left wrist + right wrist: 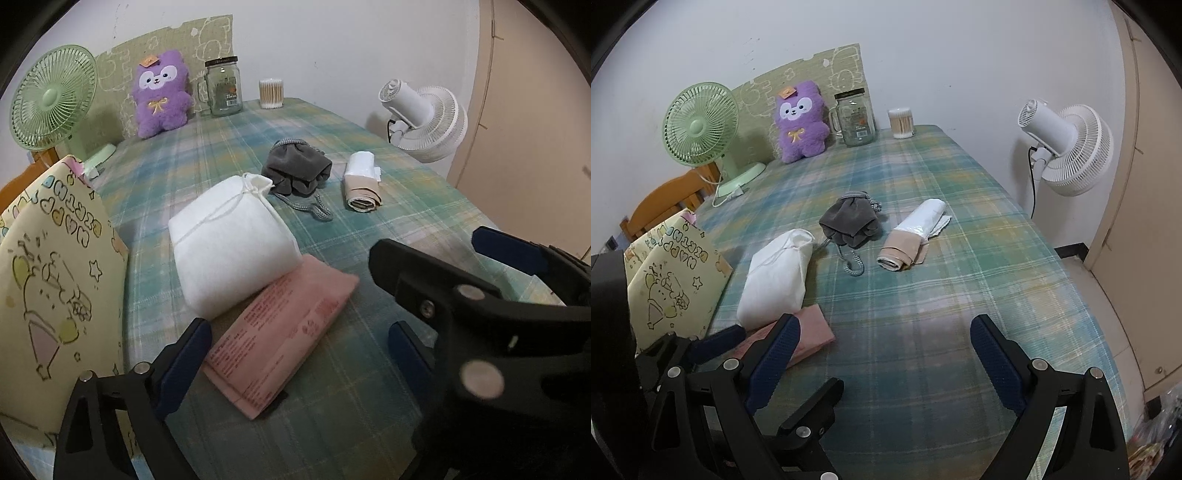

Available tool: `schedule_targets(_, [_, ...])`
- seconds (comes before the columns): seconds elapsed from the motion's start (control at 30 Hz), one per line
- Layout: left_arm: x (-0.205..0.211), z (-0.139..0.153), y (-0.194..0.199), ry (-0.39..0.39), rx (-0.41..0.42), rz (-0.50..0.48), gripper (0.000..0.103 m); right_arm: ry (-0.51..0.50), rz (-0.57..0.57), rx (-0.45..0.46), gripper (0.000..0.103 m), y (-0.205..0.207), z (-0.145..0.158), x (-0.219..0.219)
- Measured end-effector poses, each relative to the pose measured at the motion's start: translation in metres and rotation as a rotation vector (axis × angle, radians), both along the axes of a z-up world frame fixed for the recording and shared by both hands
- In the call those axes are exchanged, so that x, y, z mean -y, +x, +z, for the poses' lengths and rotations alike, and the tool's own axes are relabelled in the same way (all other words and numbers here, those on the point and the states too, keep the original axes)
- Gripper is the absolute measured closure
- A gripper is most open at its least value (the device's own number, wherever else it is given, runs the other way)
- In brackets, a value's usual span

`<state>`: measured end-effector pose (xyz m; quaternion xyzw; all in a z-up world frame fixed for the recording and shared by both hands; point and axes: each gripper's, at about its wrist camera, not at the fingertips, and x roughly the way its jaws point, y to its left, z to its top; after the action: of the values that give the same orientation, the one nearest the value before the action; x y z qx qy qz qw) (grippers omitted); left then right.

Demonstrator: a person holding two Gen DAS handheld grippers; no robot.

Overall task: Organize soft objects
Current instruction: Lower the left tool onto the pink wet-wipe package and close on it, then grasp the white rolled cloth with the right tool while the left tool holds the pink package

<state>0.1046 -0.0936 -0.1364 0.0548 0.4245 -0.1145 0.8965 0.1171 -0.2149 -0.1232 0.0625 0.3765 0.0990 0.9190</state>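
A: Left wrist view. Report the gripper and the task items.

B: The left gripper (295, 347) has its jaws spread wide, nothing clamped. A pink packet (280, 339) lies flat on the plaid tablecloth (369, 406) between the two fingers; the pads do not press on it. The white drawstring pouch (229, 243) lies against the packet's far edge, touching it. Further back lie the grey drawstring pouch (295, 168) and, to its right, the rolled beige-and-white bundle (360, 182), apart from each other. A yellow printed bag (55, 295) stands at the left table edge. The right gripper (480, 266) crosses in from the right, its jaws apart.

A: Right wrist view?

B: The right gripper (886, 354) hovers over bare tablecloth (923, 295), jaws released and empty. The left gripper (746, 339) sits at lower left around the pink packet (812, 332). The white drawstring pouch (775, 277) lies just behind it. At the far end: green fan (701, 125), purple plush (801, 122), glass jar (855, 118), cotton swab tub (901, 123). A white fan (1067, 144) stands beyond the right edge.
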Motion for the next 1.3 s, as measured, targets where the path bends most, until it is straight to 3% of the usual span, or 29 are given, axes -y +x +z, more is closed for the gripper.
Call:
schedule_targets(0.07, [0.0,0.002,-0.005,-0.009,0.009,-0.012,0.019,-0.003,0.004,-0.001,0.008,-0.001,0.0,-0.002])
schedule_targets(0.13, [0.001,0.004,-0.01,-0.017,0.018,-0.034,0.042,-0.007,0.009,-0.003,0.008,-0.003,0.0,-0.005])
schedule_targets(0.23, [0.005,0.007,-0.013,-0.025,0.026,-0.049,0.063,-0.015,0.017,-0.005,0.008,-0.006,0.0,-0.009])
schedule_targets(0.47, [0.008,0.01,-0.01,-0.048,0.02,-0.025,0.065,-0.027,0.005,0.0,0.008,-0.008,0.003,-0.005])
schedule_targets(0.8, [0.034,0.031,0.0,-0.05,0.103,-0.046,0.064,-0.033,-0.004,0.029,0.008,0.007,0.013,0.012])
schedule_targets(1.3, [0.026,0.03,0.048,0.008,0.126,0.115,0.064,-0.007,-0.01,0.043,0.009,0.061,0.012,0.013])
